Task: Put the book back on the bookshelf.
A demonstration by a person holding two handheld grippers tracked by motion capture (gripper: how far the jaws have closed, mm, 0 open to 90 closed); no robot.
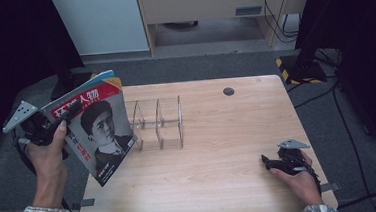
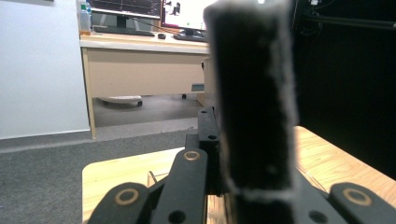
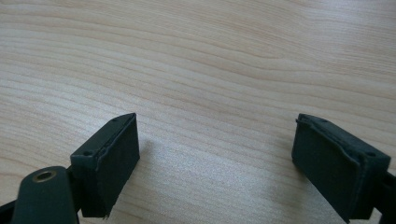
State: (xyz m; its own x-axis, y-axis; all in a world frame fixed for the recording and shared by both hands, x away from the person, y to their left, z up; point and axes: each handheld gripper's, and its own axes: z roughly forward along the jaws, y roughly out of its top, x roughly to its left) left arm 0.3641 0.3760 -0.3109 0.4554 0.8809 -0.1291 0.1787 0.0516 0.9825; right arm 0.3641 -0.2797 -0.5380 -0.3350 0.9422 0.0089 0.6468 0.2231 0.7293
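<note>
Gripping a magazine [image 1: 100,129] at its left edge, the left gripper [image 1: 59,124] has its fingers clamped on it, holding it tilted above the desk's [image 1: 221,174] left side, just beside a clear rack [image 1: 159,123]. The right gripper [image 1: 270,161] rests low on the desk's right, fingers [image 3: 109,161] wide apart with nothing between them.
</note>
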